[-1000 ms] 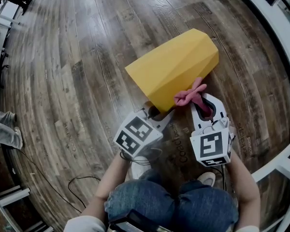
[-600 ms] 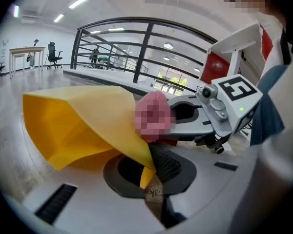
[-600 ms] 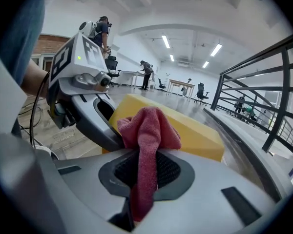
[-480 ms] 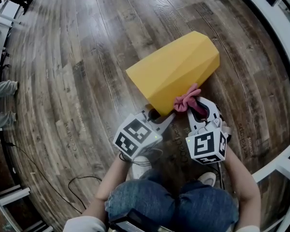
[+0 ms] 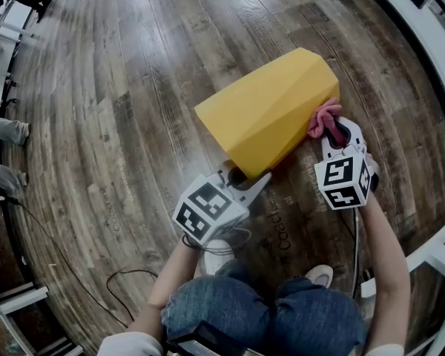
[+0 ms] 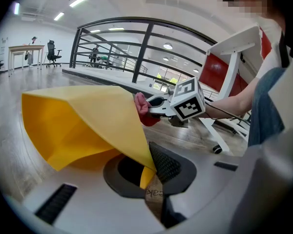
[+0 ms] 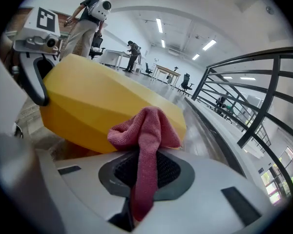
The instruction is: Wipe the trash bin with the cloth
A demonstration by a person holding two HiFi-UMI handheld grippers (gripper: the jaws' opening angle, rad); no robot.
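The yellow faceted trash bin lies on its side on the wooden floor. My left gripper is shut on the bin's near rim, and the thin yellow wall runs down between its jaws. My right gripper is shut on a pink cloth, which presses against the bin's right side towards its far end. In the right gripper view the bunched cloth hangs from the jaws and touches the bin. The left gripper view shows the right gripper and the cloth behind the bin's edge.
A white frame stands at the lower right. A thin cable curls on the floor by my knees. A person's legs show at the far left, more people stand further off, and a black railing runs along the right.
My right gripper has slid the cloth from the bin's near rim up along its right side towards the far end. The left gripper and the bin have stayed put.
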